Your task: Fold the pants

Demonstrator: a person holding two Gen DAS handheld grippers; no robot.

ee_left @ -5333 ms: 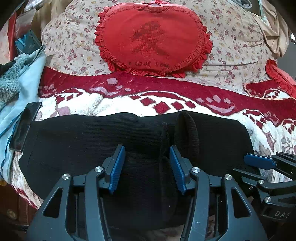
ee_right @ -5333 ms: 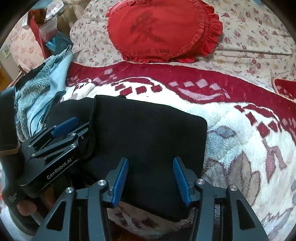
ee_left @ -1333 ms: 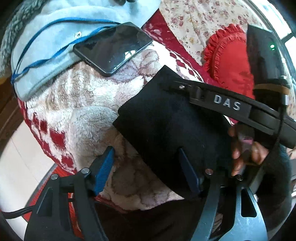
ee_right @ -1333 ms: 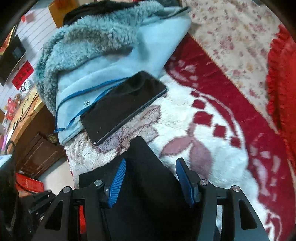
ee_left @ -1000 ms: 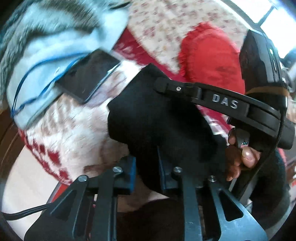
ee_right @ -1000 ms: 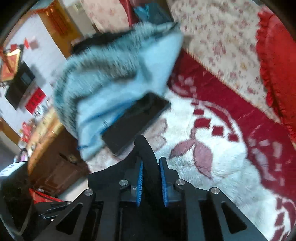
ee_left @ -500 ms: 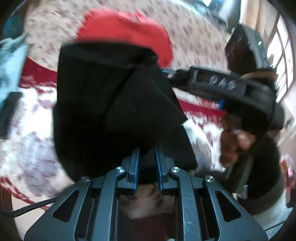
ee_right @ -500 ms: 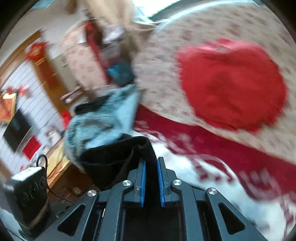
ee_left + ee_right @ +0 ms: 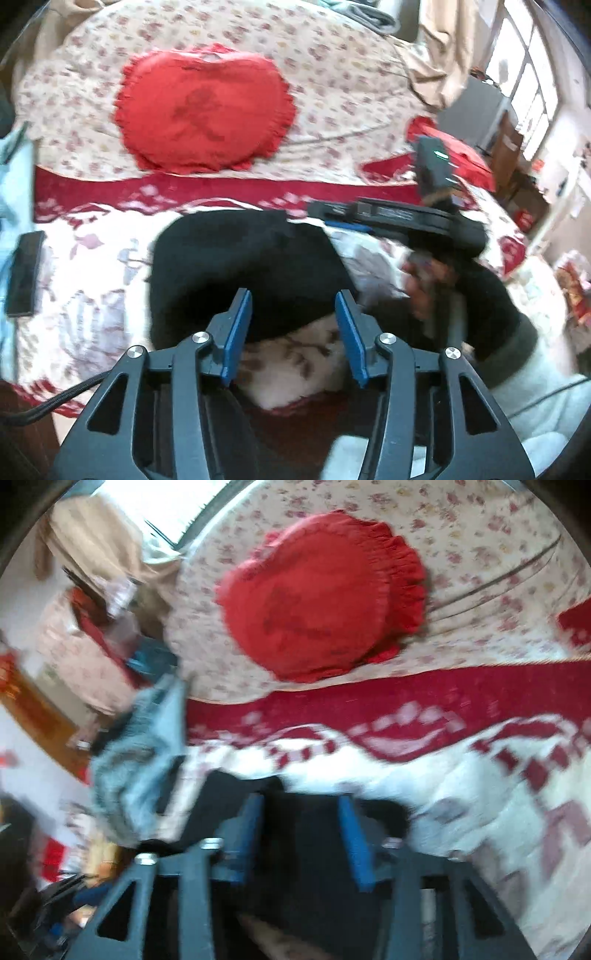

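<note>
On the bed, my left tool (image 9: pixel 291 332) stands with its blue pads apart, its jaws having just been opening, and the black pants (image 9: pixel 240 273) lie released in a folded bundle on the white-and-red fleece blanket (image 9: pixel 92 295), their near edge reaching between the pads without being pressed. My right tool (image 9: pixel 301 834), seen through heavy blur, has likewise just been opening; its pads are apart with dark cloth beneath and between them, not gripped. I judge the pants soft, light and thick-knit, likely to slump and bulge rather than hold a crease, so the best hold is at the corners of the near folded edge, pinching all layers together. Around the work: a black phone (image 9: pixel 24 273) lies at the far left of the blanket, well apart from the pants, beside a pale blue fleece garment (image 9: pixel 147 760); a red heart-shaped cushion (image 9: pixel 205 114) rests farther off on the floral quilt (image 9: pixel 332 74). The right tool's handle, and the person's hand gripping it, sit just right of the bundle and would crowd any sweep that way.
</note>
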